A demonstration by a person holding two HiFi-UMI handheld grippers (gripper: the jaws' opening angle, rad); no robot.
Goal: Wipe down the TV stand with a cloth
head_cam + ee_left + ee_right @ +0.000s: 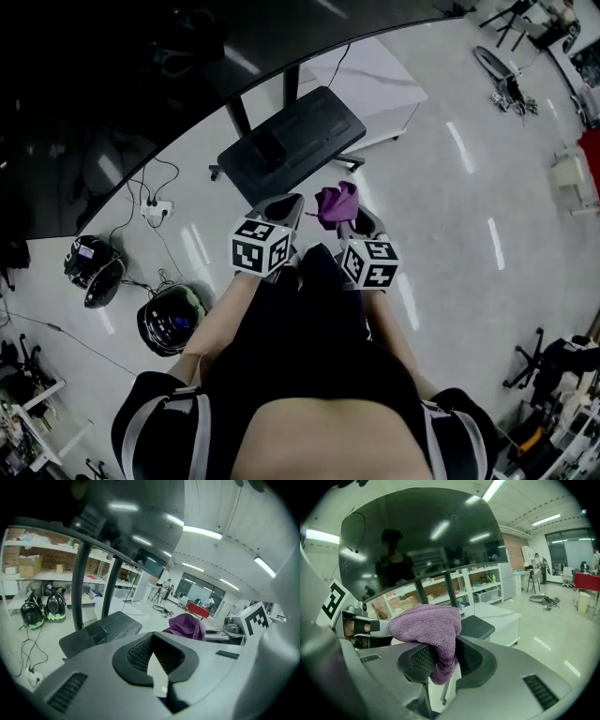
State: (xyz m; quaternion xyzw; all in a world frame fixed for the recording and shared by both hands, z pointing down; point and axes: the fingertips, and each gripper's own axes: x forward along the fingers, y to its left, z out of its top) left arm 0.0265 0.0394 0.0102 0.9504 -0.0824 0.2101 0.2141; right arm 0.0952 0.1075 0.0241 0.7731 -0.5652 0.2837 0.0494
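Nearest you, your left gripper (pixel 286 208) is clenched on nothing, its jaws pressed tip to tip. It is held level beside its partner, probably just parked clear of the work. At its 3 o'clock, your right gripper (pixel 354 221) is clamped on the purple cloth (pixel 336 203). It pinches one fold, so the bulk flops over the jaws as a loose pad ready for wiping. Farther out at 12 o'clock, the dark shelf of the TV stand (pixel 291 141) sits low by the floor, well apart from the cloth. You will likely have to reach forward and down. Beyond it, at 11 o'clock, rises the curved screen (pixel 112 94).
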